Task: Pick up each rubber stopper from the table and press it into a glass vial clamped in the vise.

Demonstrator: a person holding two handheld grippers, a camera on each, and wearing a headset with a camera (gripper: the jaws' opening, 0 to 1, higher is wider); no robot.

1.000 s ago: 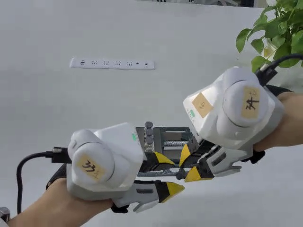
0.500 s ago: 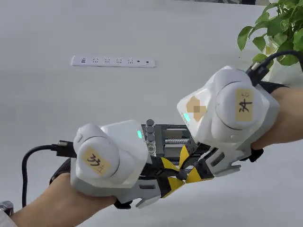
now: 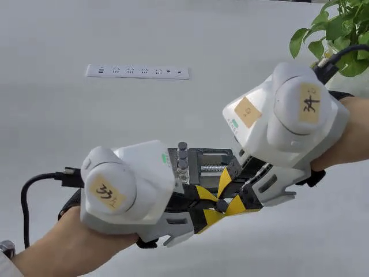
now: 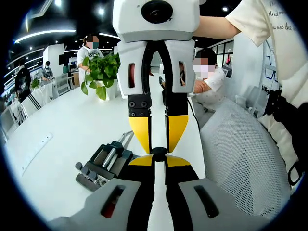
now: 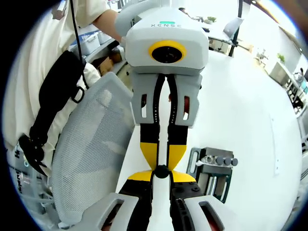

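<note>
Stopper (image 5: pixel 162 170): small, likely light, squashy; we're pinching its sides.
Left gripper (image 4: pixel 159 160): clenching the stopper.
Right gripper (image 5: pixel 162 176): clenching it too.
Vials (image 3: pixel 183 163): fragile; we're planning gentle pressing.

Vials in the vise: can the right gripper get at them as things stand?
Probably yes, once the grippers part: nothing blocks the vials in the vise beside the right gripper, but its tips meet the left gripper on a rubber stopper.
</note>
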